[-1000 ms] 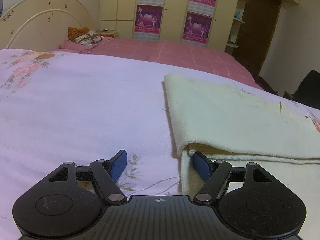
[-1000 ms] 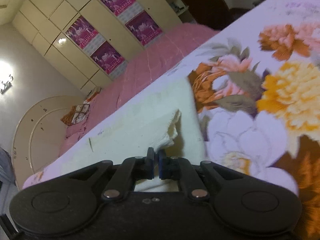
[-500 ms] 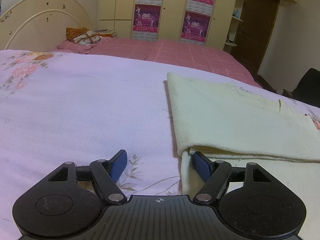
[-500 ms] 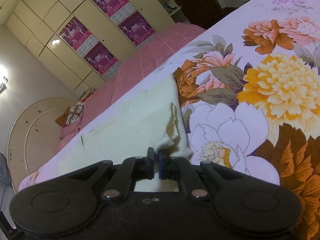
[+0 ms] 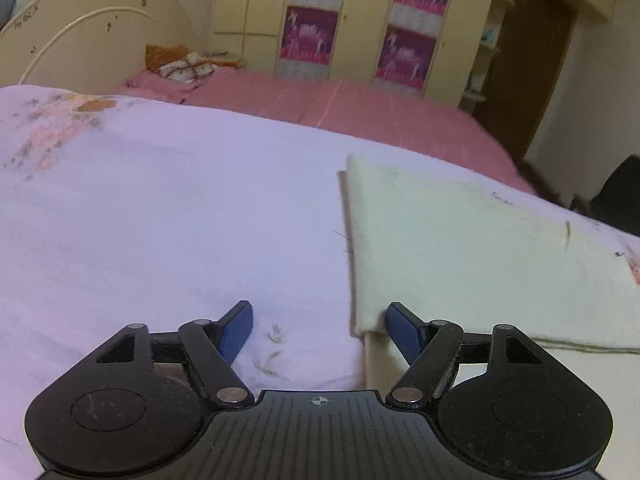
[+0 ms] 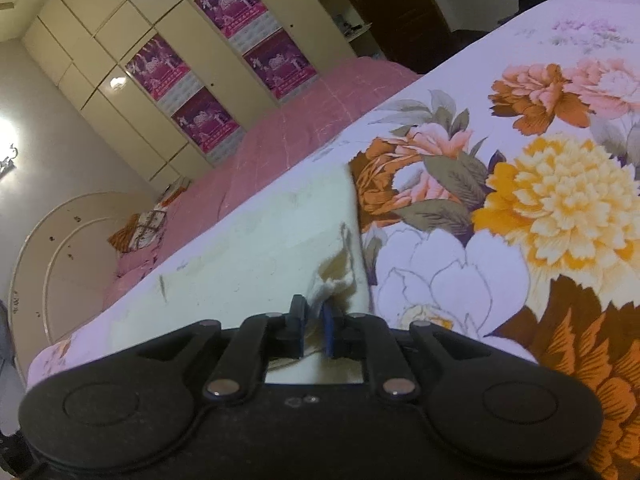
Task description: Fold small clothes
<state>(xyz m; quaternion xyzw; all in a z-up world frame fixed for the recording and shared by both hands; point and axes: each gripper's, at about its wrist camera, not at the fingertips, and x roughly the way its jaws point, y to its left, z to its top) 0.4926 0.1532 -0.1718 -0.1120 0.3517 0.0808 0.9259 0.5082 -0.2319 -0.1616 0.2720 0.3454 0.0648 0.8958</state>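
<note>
left gripper: jaws spread wide, nothing clamped. it sits low over the floral bedspread, at the near left corner of the cream cloth. right blue pad just beside the folded edge, touching or nearly so; left pad over bare bedspread, apart from the cloth.

cream cloth: folded, lying flat on the bedspread, upper layer set back a little from the layer beneath along the near edge. a few loose threads and specks on its surface.

right gripper: jaws narrow, a small gap between the pads; they have just been opening. a rumpled tuft of the cream cloth at its right near corner stands between the pads; cannot tell that either pad presses on it. big orange, yellow and white flowers of the bedspread to the right of the cloth.

background: pink bed cover, curved cream headboard, pillows by it, cream wardrobe with 4 magenta posters.
</note>
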